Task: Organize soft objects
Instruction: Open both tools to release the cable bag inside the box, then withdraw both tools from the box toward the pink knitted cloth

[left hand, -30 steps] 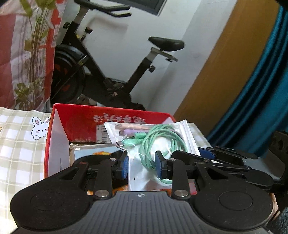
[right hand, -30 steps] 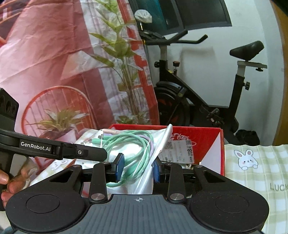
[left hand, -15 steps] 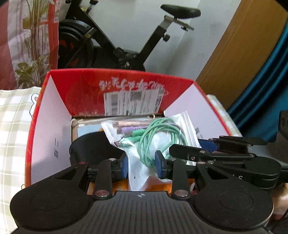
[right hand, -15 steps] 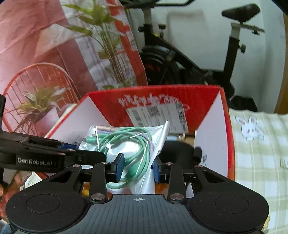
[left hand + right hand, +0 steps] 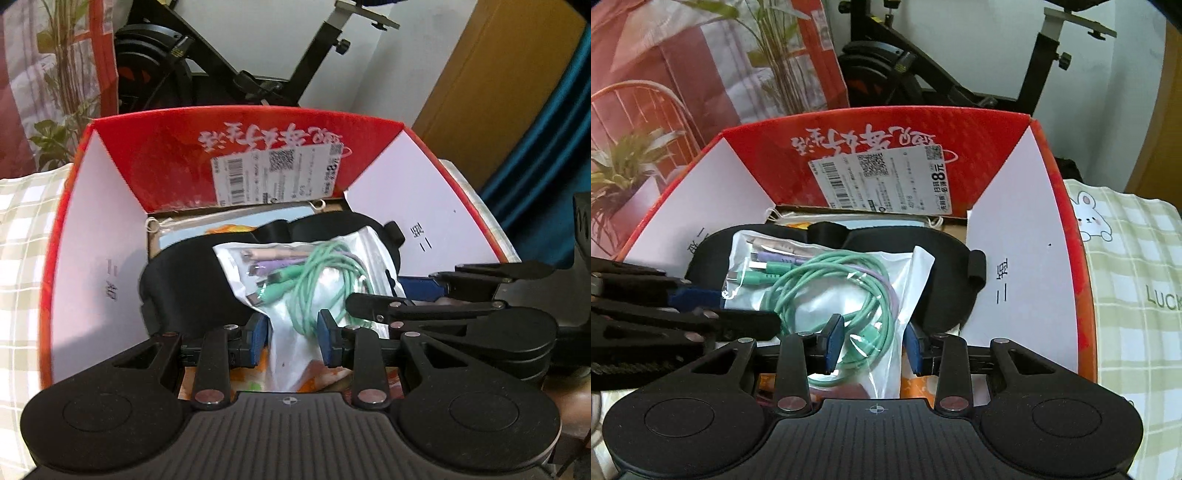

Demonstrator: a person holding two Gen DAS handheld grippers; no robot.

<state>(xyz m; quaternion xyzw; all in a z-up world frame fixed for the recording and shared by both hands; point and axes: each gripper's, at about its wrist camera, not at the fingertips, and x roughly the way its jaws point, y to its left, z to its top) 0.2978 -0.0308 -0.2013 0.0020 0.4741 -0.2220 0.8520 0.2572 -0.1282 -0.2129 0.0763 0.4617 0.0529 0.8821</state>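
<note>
Clear bag of cables [image 5: 295, 288] pinched by both left tool [image 5: 291, 332] and right tool [image 5: 873, 347], low inside red box [image 5: 122, 155], over black sleep mask [image 5: 184, 280].

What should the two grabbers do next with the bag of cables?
Probably open both sets of fingers and let go. The bag is already inside the red box, lying over the black mask, with the left gripper and right gripper both pinching its near edge.
</note>
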